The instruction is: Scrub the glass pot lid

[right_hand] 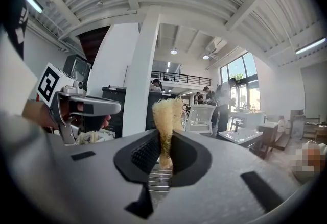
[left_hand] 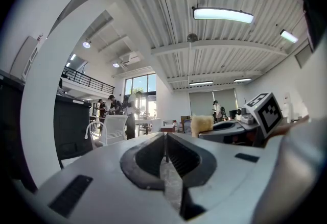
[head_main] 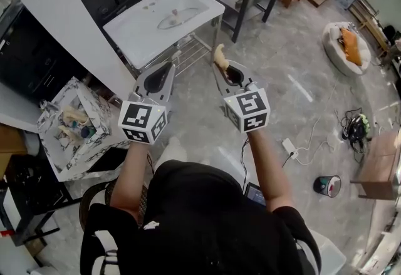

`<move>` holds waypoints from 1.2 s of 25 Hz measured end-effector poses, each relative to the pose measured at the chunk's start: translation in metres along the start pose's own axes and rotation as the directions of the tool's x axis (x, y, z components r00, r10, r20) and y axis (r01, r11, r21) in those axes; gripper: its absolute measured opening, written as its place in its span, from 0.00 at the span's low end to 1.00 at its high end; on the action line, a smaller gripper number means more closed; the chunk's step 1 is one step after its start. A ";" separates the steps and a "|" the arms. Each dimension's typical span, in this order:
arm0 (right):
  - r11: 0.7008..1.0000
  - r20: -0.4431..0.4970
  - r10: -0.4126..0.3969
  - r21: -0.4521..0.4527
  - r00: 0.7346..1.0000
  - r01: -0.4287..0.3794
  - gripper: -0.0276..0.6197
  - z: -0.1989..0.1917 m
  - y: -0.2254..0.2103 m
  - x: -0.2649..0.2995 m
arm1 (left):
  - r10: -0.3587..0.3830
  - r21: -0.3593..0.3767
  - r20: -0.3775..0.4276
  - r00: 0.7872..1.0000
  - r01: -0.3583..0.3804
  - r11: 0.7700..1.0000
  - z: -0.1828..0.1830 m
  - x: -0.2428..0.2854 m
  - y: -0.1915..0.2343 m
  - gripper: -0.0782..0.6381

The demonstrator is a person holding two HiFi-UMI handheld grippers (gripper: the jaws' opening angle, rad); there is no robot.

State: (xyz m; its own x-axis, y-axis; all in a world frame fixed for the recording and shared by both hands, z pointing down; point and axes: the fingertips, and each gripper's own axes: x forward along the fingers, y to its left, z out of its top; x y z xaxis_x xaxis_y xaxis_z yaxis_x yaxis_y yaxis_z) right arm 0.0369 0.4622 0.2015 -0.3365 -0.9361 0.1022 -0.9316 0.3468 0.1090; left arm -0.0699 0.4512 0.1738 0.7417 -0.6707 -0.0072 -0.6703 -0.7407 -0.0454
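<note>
Head view: a person holds 2 grippers out over the grey floor, short of a white sink (head_main: 135, 34). What looks like the glass pot lid (head_main: 173, 19) lies in its basin, well apart from both tools. A yellow scrubber (head_main: 219, 54) sticks out of the right gripper (head_main: 222, 67). The left gripper (head_main: 169, 68) shows nothing at its tip, but its jaw gap is hard to read from here.

Left gripper view: its jaws are pressed together with nothing between them. The right gripper's marker cube (left_hand: 265, 110) is at the right. The lid is out of frame.

Right gripper view: the jaws are clamped on the scrubber's lower end, and its frayed top stands upright above them. No lid shows here either.
</note>
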 end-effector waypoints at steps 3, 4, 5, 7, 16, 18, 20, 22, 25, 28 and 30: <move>1.000 -0.001 0.006 0.003 1.000 -0.006 0.08 -0.003 0.000 -0.001 | 0.001 0.000 -0.001 1.000 -0.001 1.000 0.000 0.001 -0.001 0.13; 1.000 -0.001 0.007 0.003 1.000 -0.007 0.08 -0.003 0.000 -0.001 | 0.000 0.000 -0.002 1.000 0.000 1.000 -0.001 0.002 -0.001 0.13; 1.000 -0.003 0.007 0.003 1.000 -0.007 0.08 -0.004 0.000 0.001 | -0.002 -0.001 -0.003 1.000 0.002 1.000 -0.002 0.003 0.000 0.13; 1.000 -0.008 0.005 0.002 1.000 -0.005 0.08 -0.006 -0.001 0.004 | -0.007 -0.002 -0.003 1.000 0.007 1.000 -0.004 0.005 0.002 0.13; 1.000 -0.026 0.018 -0.002 0.999 -0.018 0.08 -0.011 -0.006 0.041 | 0.006 -0.026 -0.003 1.000 -0.006 1.000 -0.013 0.025 0.037 0.13; 1.000 -0.036 0.018 -0.008 0.999 -0.019 0.08 -0.014 -0.011 0.053 | 0.009 -0.032 -0.005 1.000 -0.010 0.999 -0.016 0.033 0.047 0.13; 1.000 -0.047 0.017 -0.013 0.999 -0.018 0.08 -0.016 -0.018 0.067 | 0.010 -0.038 -0.008 1.000 -0.010 0.999 -0.019 0.044 0.058 0.13; 1.000 -0.053 0.018 -0.011 0.998 -0.019 0.08 -0.017 -0.024 0.082 | 0.011 -0.045 -0.012 1.000 -0.011 0.999 -0.023 0.056 0.070 0.13; 1.000 -0.062 0.022 -0.007 0.998 -0.023 0.08 -0.020 -0.034 0.109 | 0.013 -0.059 -0.018 1.000 -0.014 0.998 -0.030 0.076 0.091 0.13; 1.000 -0.074 0.027 -0.004 0.997 -0.027 0.08 -0.023 -0.048 0.137 | 0.012 -0.071 -0.022 1.000 -0.013 0.997 -0.033 0.101 0.110 0.13; 1.000 -0.084 0.027 -0.001 0.996 -0.027 0.08 -0.024 -0.058 0.156 | 0.004 -0.075 -0.025 1.000 -0.006 0.997 -0.034 0.118 0.122 0.13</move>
State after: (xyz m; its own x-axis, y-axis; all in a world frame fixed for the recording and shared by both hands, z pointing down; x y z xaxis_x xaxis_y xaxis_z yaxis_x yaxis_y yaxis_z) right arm 0.0419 0.2970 0.2351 -0.3486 -0.9183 0.1874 -0.9221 0.3719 0.1068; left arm -0.0647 0.2800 0.2015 0.7381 -0.6745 0.0175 -0.6747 -0.7375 0.0300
